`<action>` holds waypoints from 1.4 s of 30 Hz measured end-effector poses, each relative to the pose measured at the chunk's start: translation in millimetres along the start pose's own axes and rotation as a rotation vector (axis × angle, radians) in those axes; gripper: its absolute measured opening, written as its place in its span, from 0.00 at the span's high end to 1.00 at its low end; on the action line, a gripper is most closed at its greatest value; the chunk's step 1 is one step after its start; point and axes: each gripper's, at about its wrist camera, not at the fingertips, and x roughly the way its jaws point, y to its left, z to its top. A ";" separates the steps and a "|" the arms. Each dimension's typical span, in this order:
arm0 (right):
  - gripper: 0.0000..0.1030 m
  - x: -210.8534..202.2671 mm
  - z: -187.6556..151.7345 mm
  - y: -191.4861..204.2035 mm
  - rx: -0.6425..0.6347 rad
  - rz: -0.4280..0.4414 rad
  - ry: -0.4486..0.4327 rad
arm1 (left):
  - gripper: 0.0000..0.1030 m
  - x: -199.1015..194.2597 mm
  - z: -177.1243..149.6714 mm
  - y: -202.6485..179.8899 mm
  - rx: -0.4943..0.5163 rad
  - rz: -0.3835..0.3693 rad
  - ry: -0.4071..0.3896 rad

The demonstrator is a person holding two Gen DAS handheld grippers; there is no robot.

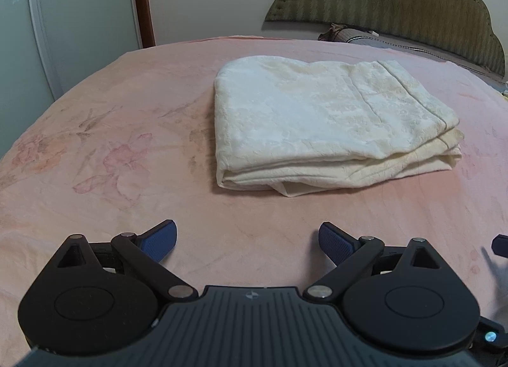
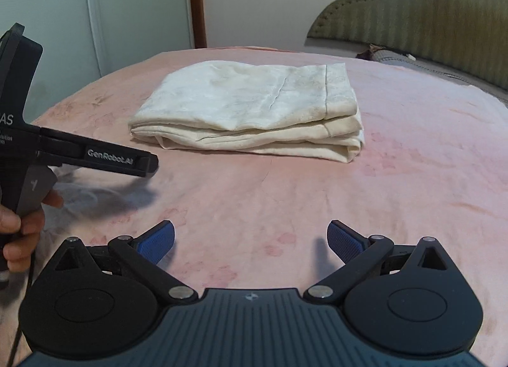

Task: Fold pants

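Lying folded: pants [image 1: 330,122] | long axis left-right | hem seemingly rightward

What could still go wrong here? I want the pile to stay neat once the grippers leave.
1. The folded cream pants have a loose flap poking out of the near edge; a passing finger could catch it and pull layers apart.
2. The stack sits on a soft pink blanket, so pressing nearby could tilt it.
3. Both the left gripper and right gripper are open and apart from the pants, so a sweep forward could shove the pile.
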 end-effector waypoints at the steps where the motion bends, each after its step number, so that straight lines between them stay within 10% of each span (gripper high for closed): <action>1: 0.00 1.5 0.3 1.4 0.028 0.003 0.008 | 0.05 0.4 -1.2 -0.6 0.003 0.002 0.000; 18: 0.00 -10.7 0.3 -43.2 0.077 -0.037 -0.034 | 0.03 0.6 -5.6 8.4 -0.018 -0.005 0.003; 27: 0.00 10.5 22.9 -113.4 0.109 -0.235 -0.030 | 0.04 -1.4 -2.6 0.1 -0.026 -0.038 0.020; 42: 0.00 43.7 15.0 -136.0 0.073 -0.158 -0.004 | 0.04 -1.7 2.3 -10.3 -0.017 -0.059 -0.002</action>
